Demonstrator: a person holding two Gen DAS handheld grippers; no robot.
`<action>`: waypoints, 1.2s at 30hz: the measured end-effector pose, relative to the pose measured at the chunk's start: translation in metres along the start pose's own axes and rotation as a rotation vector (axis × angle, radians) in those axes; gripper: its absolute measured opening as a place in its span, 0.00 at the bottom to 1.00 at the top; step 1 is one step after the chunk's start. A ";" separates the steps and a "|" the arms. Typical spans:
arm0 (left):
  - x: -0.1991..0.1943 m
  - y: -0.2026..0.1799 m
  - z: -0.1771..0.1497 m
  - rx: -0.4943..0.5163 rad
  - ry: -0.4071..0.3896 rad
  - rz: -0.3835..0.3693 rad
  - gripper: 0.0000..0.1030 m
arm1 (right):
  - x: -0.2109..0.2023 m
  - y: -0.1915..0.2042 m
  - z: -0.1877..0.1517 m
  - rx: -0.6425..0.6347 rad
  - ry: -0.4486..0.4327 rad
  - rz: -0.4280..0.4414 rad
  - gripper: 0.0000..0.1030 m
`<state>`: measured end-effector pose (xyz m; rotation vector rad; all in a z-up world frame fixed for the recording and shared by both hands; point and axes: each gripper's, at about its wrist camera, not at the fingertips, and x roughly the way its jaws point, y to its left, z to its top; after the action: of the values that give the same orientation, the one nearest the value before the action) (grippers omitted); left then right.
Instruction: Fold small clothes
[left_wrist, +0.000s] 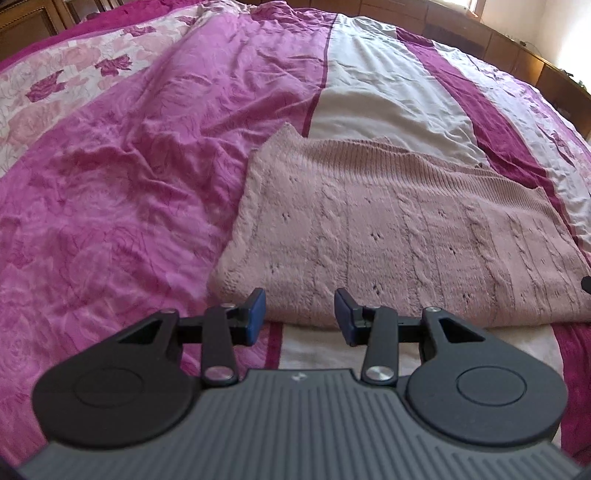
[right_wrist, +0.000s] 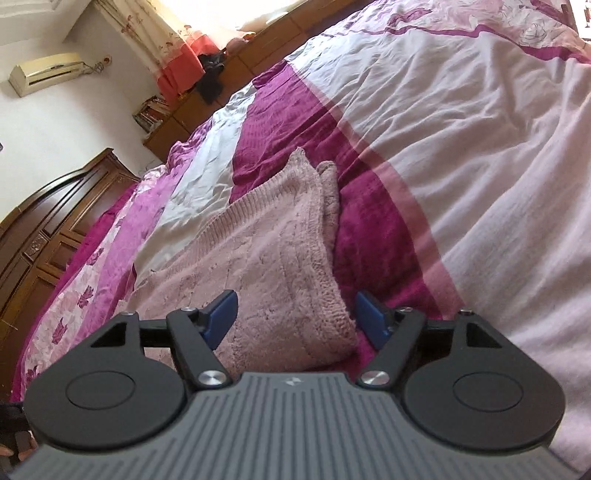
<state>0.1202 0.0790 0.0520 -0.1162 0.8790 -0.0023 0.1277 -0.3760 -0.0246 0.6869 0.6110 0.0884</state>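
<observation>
Blue-padded left gripper (left_wrist: 300, 315) wide open, empty, hovering at the near edge of the folded pale-pink cable-knit sweater (left_wrist: 388, 236). Right gripper (right_wrist: 295, 319) also wide open, straddling the sweater's near right corner (right_wrist: 280, 258), nothing clamped. Sweater lies flat on the magenta, pink and white patchwork bedspread (left_wrist: 129, 184). Beyond: dark wooden wardrobe (right_wrist: 48, 236), wall air conditioner (right_wrist: 46, 72).

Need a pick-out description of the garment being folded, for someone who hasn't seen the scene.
Find the big bed with the magenta, pink and white patchwork bedspread. On its white and dark magenta stripes, just ahead of both open grippers, lies the dusty-pink cable-knit sweater, folded flat. It is the only knitted, ribbed item; everything around it is smooth printed bedding.
</observation>
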 end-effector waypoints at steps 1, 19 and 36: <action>0.000 -0.001 -0.001 0.002 0.000 0.001 0.42 | 0.000 0.000 0.000 0.000 -0.004 0.001 0.74; -0.002 -0.004 -0.012 0.017 0.006 0.027 0.42 | 0.013 -0.020 0.001 0.137 -0.062 0.042 0.45; -0.009 0.005 -0.014 0.015 0.013 0.029 0.42 | 0.015 -0.017 -0.001 0.138 -0.107 0.020 0.26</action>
<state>0.1036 0.0833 0.0495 -0.0893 0.8932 0.0173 0.1375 -0.3845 -0.0435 0.8262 0.5106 0.0277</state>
